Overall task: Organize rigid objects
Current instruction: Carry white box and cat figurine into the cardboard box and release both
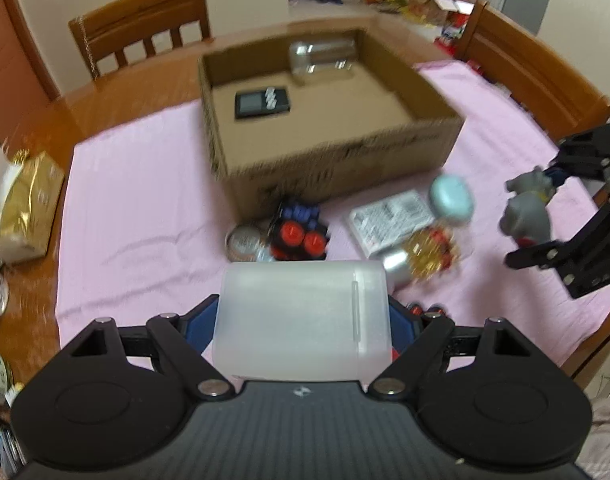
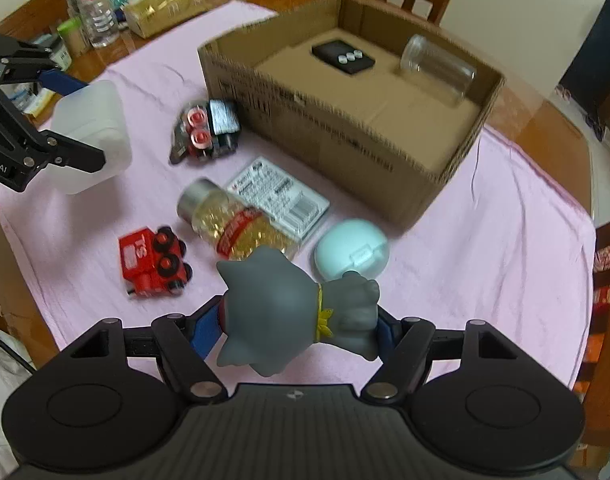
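Observation:
My left gripper [image 1: 303, 320] is shut on a translucent white plastic box [image 1: 301, 320] and holds it above the pink cloth; the same gripper [image 2: 71, 120] and box [image 2: 91, 136] show at the left of the right wrist view. My right gripper [image 2: 299, 320] is shut on a grey cat figurine [image 2: 289, 312], seen also in the left wrist view [image 1: 529, 210]. An open cardboard box [image 1: 337, 164] holds a black device [image 1: 261, 103] and a clear jar [image 1: 323, 58]. Loose on the cloth lie a red toy train [image 2: 153, 264], a bottle of yellow capsules [image 2: 233, 220], a mint round case [image 2: 351, 250], a printed packet [image 2: 281, 196] and a black toy with red wheels [image 2: 207, 130].
A pink cloth [image 1: 137, 184] covers a wooden table. A gold bag [image 1: 23, 208] lies at the left edge. Wooden chairs [image 1: 145, 28] stand behind and to the right. A water bottle [image 2: 97, 8] and small clutter stand at the far left.

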Demonstrator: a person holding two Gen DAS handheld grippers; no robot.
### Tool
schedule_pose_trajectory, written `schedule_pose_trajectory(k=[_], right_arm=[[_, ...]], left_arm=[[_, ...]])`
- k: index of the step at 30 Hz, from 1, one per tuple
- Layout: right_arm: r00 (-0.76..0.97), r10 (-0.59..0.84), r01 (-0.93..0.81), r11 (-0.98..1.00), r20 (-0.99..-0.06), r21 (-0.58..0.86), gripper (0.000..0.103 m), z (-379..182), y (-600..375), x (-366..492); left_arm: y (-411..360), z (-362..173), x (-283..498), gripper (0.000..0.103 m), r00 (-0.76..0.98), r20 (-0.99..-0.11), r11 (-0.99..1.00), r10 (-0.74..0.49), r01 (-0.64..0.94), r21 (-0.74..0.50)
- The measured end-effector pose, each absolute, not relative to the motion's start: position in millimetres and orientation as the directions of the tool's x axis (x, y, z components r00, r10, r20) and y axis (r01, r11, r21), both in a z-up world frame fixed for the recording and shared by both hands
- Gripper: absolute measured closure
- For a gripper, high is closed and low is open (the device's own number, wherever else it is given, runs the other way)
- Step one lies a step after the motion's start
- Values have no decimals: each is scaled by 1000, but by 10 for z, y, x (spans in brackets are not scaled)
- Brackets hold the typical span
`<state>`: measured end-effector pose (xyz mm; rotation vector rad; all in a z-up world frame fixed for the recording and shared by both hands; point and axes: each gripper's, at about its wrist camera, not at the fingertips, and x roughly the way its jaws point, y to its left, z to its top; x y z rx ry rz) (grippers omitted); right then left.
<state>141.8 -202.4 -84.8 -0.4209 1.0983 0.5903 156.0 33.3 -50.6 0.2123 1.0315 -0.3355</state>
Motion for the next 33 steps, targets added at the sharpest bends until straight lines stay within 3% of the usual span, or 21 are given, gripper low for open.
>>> schedule_pose_trajectory(k=[10,20,22,24,33], right_arm=[[425,301,-640,767,-854,-48,26,-389,-2003,1618],[508,302,-633,766,-807,-112,26,-114,-1953,1981],[515,297,-631,767,-804,-121,26,-98,-1941,2047],[520,296,-631,765,-802,-126,26,-87,-1935,2092],[520,293,-632,764,-803,-130,26,-103,-1883,2274]], left_arm=[[120,-47,2084,21,595,-772,918,-224,394,37],[-66,-148,2830,20,649,-737,940,-189,337,55],[-59,-200,2926,19,673,-720,953,-169,297,54],[-18,-233,2951,6,690,-703,958,-173,282,41],[149,-296,2847,4,695,-703,970,-148,242,35]])
